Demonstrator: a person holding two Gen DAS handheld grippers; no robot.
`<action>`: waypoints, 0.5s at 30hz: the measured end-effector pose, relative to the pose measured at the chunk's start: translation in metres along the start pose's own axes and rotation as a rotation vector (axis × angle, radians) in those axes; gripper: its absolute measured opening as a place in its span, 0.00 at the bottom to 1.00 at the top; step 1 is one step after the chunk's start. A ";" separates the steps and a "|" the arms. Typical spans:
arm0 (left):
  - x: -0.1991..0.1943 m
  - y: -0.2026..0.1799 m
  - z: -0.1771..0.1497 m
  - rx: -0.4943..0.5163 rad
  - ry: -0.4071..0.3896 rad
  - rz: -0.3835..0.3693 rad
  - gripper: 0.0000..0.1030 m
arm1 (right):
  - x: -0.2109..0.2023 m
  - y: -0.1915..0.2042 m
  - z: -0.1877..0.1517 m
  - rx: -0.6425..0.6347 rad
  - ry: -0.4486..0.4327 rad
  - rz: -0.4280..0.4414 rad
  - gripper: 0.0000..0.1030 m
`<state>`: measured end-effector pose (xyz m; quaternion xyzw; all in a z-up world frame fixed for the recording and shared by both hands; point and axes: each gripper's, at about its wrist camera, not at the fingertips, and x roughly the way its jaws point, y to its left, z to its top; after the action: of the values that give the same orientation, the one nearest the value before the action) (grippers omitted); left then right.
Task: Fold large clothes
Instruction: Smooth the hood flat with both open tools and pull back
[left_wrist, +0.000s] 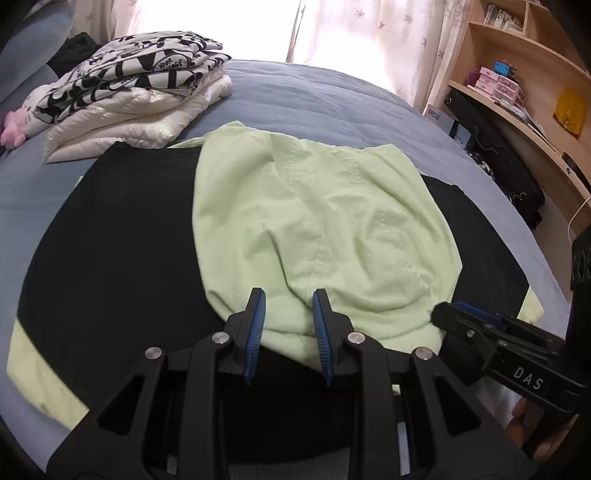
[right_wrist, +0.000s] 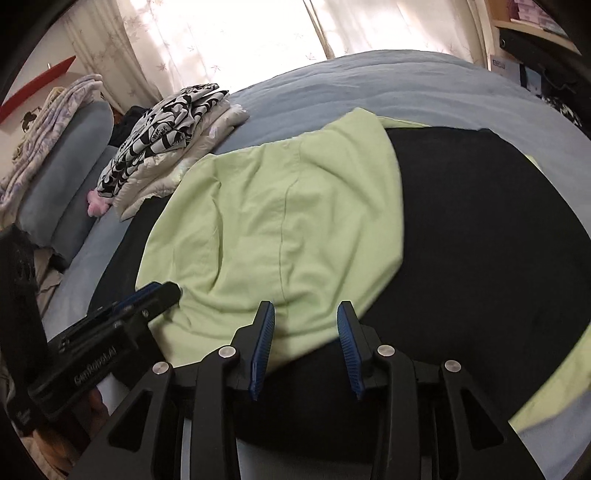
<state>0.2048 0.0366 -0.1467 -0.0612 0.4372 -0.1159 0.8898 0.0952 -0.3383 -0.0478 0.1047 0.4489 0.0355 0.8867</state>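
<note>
on the left of the blue bed (left_wrist: 314, 99) lies a pink-and-white plush toy (left_wrist: 20, 118), then a stack of folded clothes (left_wrist: 136, 92) topped by a black-and-white printed piece. at centre a black garment (left_wrist: 110, 240) with pale green cuffs is spread flat, its pale green hood (left_wrist: 314, 229) lying over it. the left gripper (left_wrist: 289, 306) hovers at the hood's near edge, jaws narrowly apart and empty. the right gripper (right_wrist: 306, 317) hangs just beside it, jaws parted a little wider, gripping nothing. wooden shelves (left_wrist: 517, 55) stand far right.

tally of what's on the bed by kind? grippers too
Black and light-green garment, spread out: 1
Stack of folded clothes: 1
Pink-and-white plush toy: 1
Left hand-held gripper, right hand-held gripper: 2
Total: 5
</note>
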 end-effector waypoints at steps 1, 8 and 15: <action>-0.004 -0.001 0.000 -0.002 -0.001 0.001 0.22 | -0.004 -0.003 -0.001 0.014 0.003 0.001 0.37; -0.051 -0.007 -0.004 -0.018 -0.005 -0.017 0.26 | -0.053 -0.010 -0.013 0.042 -0.026 0.003 0.39; -0.115 -0.004 -0.021 -0.068 -0.059 -0.058 0.41 | -0.117 -0.002 -0.034 0.038 -0.117 0.030 0.52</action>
<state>0.1197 0.0626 -0.0711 -0.1075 0.4127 -0.1248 0.8958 -0.0022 -0.3533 0.0245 0.1300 0.3955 0.0344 0.9086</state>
